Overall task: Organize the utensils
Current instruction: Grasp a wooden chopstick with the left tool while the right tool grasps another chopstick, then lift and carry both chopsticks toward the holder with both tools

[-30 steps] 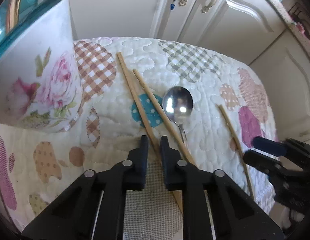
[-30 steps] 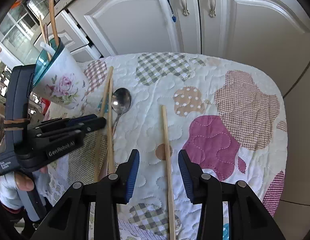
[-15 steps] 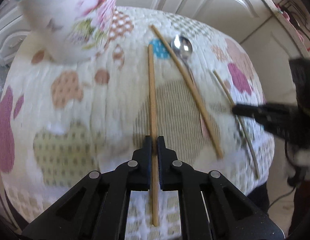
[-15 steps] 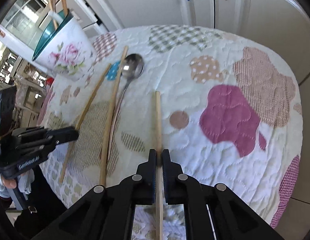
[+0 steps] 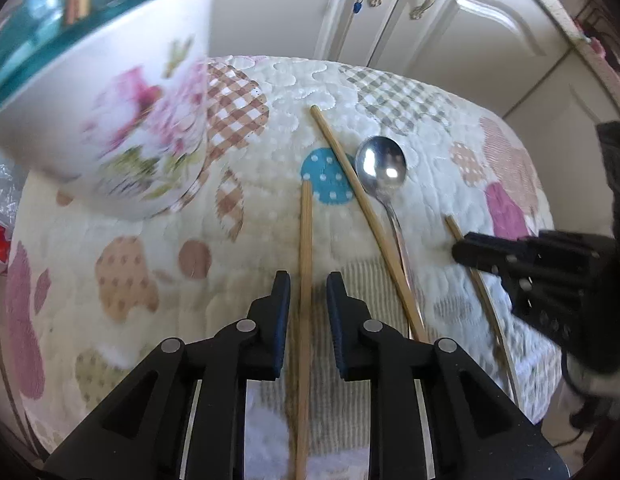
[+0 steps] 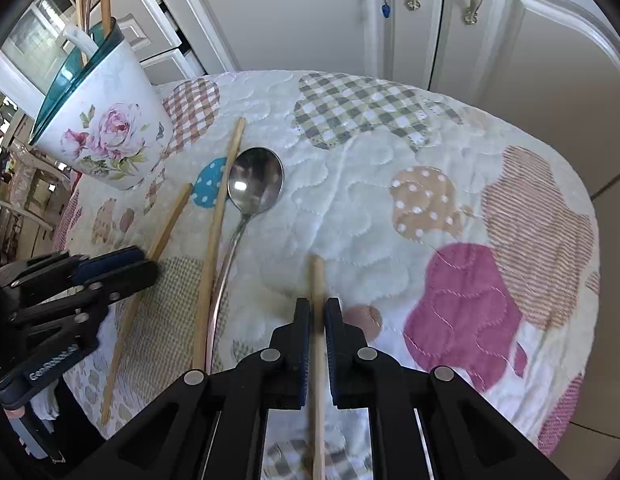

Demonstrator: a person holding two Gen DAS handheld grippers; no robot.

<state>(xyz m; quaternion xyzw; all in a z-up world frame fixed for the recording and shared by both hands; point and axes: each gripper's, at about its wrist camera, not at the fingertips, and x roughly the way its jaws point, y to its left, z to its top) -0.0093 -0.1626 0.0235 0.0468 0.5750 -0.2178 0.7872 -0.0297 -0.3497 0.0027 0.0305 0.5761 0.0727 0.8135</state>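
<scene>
My left claw [image 5: 307, 288] is spread around one chopstick [image 5: 305, 248] without touching it; my right claw [image 6: 318, 312] pinches another chopstick [image 6: 318, 280]. Between them on the quilted tabletop [image 6: 350, 200] lie a third chopstick [image 6: 217, 220] and the spoon [image 6: 253, 184]. Far left stands the floral cup [image 6: 105, 128].
</scene>
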